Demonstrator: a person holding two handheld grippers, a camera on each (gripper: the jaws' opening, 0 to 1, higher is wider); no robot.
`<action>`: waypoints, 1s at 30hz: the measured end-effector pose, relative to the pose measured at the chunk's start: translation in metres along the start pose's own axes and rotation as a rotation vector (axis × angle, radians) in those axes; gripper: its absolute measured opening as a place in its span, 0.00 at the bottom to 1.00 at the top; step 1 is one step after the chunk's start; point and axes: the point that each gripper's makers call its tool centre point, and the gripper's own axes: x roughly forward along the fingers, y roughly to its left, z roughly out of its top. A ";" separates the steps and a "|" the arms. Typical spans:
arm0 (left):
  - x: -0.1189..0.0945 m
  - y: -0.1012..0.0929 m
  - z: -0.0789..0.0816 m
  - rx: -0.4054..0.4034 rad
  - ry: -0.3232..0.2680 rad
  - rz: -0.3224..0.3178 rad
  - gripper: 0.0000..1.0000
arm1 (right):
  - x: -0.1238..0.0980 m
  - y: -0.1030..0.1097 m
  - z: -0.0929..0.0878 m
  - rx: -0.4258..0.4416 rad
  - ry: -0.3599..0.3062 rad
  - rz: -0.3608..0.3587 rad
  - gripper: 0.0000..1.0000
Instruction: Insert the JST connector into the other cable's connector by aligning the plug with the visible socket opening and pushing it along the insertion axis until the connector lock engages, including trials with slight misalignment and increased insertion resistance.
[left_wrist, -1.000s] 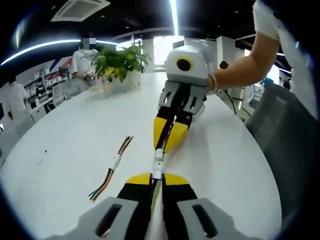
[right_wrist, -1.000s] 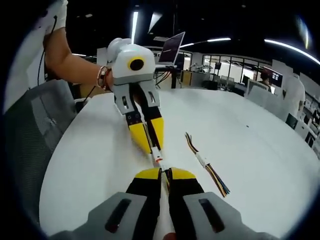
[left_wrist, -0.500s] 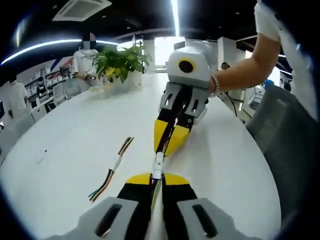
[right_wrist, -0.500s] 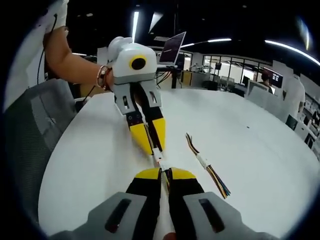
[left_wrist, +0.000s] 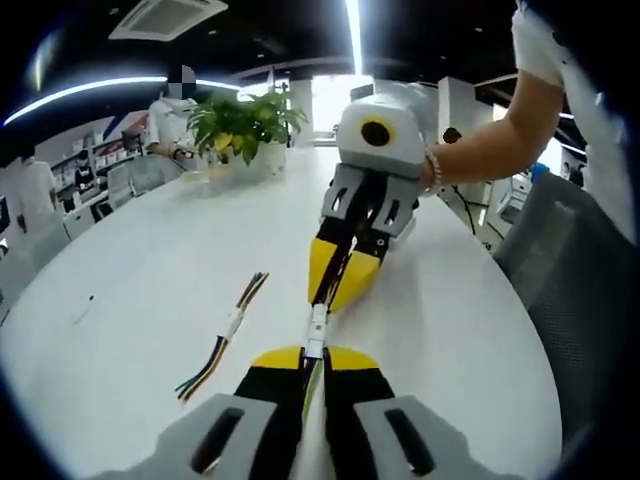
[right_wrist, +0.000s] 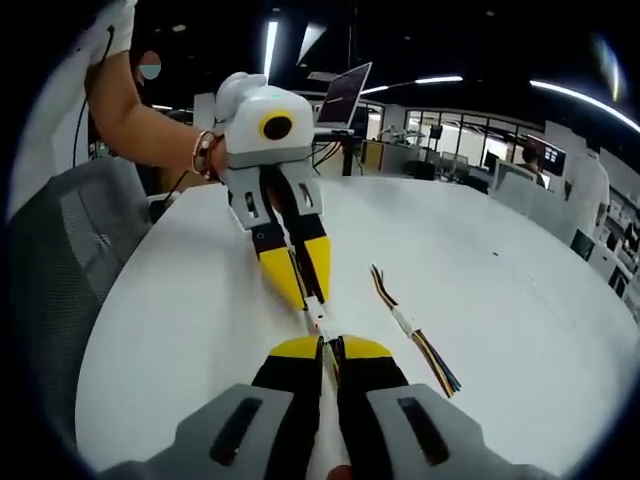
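Claws nose to nose, left claw (left_wrist: 314, 352) and right claw (right_wrist: 329, 343) each clamping mated connector (left_wrist: 316, 326), open table (left_wrist: 130, 270) around.

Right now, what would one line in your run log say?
left gripper: shut on cable | right gripper: shut on other cable | white connectors: meeting between tips | spare cable: on table

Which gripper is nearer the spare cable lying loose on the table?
Neither clearly. The spare cable lies apart, beside both. Left gripper and right gripper meet tip to tip at the white connector.

Yellow-tipped black jaws, grey hand-held gripper (left_wrist: 314, 352)
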 end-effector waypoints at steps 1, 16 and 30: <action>0.000 0.000 0.001 0.000 -0.003 0.003 0.00 | 0.000 0.000 0.000 -0.001 0.002 0.000 0.02; 0.001 -0.001 -0.002 -0.005 0.002 -0.004 0.00 | 0.003 0.003 0.000 -0.012 0.012 0.010 0.02; 0.004 -0.001 -0.001 0.012 0.016 -0.008 0.00 | 0.007 0.005 0.003 -0.022 0.029 0.022 0.01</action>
